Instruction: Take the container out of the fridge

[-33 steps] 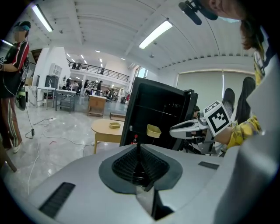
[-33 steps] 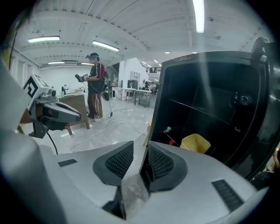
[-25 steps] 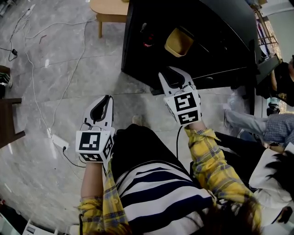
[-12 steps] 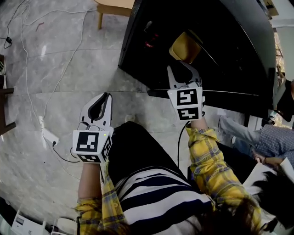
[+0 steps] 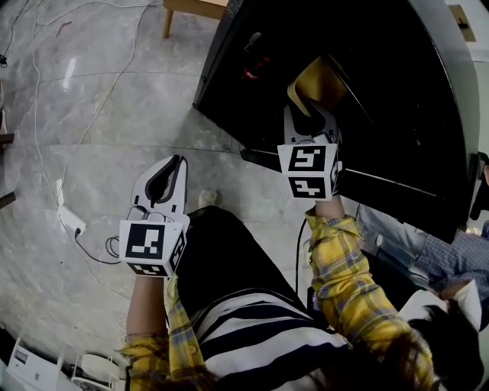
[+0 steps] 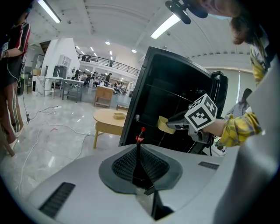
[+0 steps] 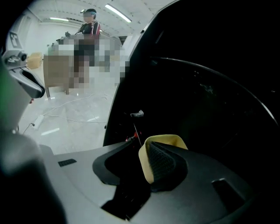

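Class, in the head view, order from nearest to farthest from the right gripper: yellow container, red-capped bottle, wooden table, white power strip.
1. yellow container, at the right gripper jaws.
2. red-capped bottle, further left inside the fridge.
3. wooden table, top edge.
4. white power strip, floor, far left.

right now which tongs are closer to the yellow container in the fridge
Right. The right tongs are in the fridge, jaws apart astride the rim of the yellow container. The left tongs hang shut over the floor, outside the fridge.

Yellow plaid sleeves [image 5: 341, 269], striped top [image 5: 256, 330], white left tool [image 5: 180, 160], right tool [image 5: 309, 113], marker cubes [image 5: 149, 246]
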`<state>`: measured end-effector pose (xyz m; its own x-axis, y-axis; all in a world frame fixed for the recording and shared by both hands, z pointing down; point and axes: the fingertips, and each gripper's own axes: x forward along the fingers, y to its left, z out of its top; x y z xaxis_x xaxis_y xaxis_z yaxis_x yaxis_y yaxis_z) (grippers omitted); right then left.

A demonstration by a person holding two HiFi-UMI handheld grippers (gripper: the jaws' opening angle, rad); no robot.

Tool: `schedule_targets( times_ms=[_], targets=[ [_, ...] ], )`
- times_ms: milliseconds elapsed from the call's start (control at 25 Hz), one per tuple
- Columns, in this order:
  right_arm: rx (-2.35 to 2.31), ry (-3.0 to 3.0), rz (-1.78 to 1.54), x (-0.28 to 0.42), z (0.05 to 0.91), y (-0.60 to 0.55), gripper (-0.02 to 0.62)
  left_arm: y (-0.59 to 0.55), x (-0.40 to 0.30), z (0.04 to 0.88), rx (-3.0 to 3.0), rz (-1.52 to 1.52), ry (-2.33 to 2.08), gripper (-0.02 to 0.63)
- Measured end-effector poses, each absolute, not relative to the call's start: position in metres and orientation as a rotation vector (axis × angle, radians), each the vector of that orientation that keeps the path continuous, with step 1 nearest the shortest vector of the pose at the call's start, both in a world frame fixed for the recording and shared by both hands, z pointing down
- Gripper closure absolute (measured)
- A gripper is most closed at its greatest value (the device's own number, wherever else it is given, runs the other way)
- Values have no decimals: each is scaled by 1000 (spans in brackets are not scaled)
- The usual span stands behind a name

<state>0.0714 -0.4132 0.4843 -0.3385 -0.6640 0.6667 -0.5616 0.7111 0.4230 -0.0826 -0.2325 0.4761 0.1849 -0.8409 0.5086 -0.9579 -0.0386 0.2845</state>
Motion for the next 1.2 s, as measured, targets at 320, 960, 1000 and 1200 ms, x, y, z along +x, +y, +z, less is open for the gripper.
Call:
schedule_targets(
  times_ms=[320,960,1000,1200],
  targets=[
    [903,-1962,-179,72,505,-433,488,-239,-81,493,1860,288,-1697,569],
    [841,-1894,-203,75,518,-436,545,-239,-92,505,1831,300,-1703,569],
    [836,-1898,-197,75,519,-435,548,-239,-92,505,1831,301,-1705,569],
    [833,-1907,-208,75,515,-429,555,-231,-94,500,1833,295,-1712,569]
  ],
)
